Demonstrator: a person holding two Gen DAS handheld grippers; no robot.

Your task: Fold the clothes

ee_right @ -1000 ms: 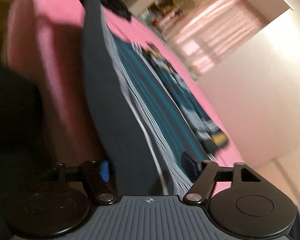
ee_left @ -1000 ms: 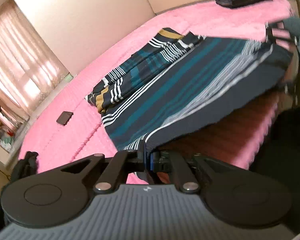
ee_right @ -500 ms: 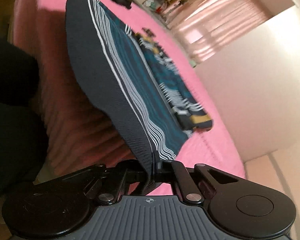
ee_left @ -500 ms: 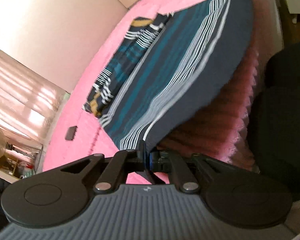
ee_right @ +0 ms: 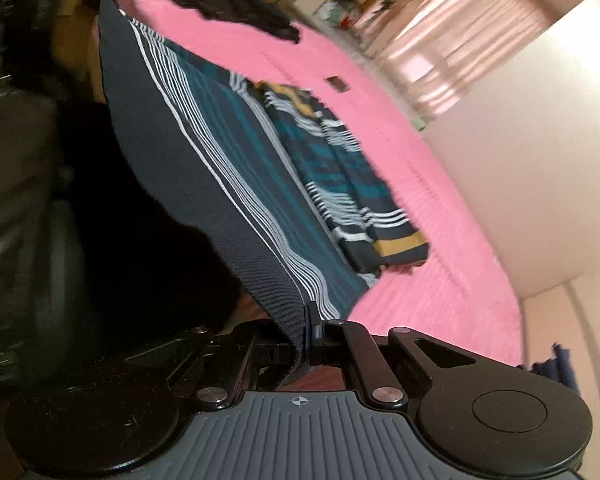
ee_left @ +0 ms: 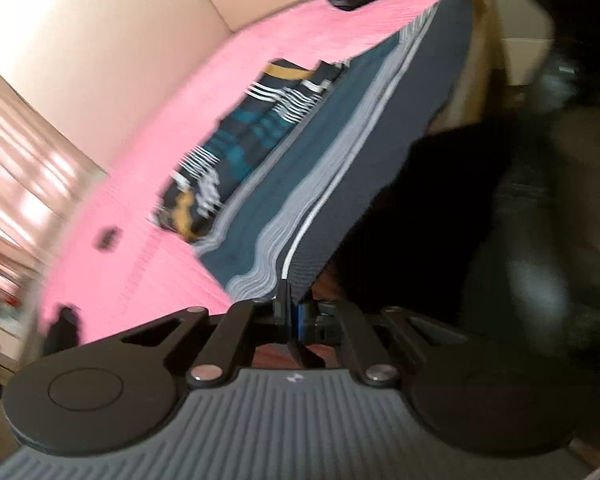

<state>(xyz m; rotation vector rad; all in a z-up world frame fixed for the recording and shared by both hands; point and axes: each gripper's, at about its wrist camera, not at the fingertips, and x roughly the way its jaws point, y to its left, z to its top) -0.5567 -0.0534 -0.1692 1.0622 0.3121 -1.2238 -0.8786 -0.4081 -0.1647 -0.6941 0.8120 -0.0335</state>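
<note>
Left gripper [ee_left: 289, 312]: pinches the hem corner of the striped sweater [ee_left: 340, 152].
Right gripper [ee_right: 306, 336]: pinches the opposite corner.
Sweater: hem stretched between them; sleeves folded ahead on the pink bedspread [ee_right: 380, 80].

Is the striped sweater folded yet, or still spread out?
Partly folded. The sleeves lie bunched on the body, while the striped sweater's hem is lifted off the pink bed, pinched by the left gripper and right gripper.

No readable text, number or brand is shown in either view; only a small pale emblem is seen on the left gripper [ee_left: 288, 312] housing and a crosshair mark on the right gripper [ee_right: 306, 336] housing.
</note>
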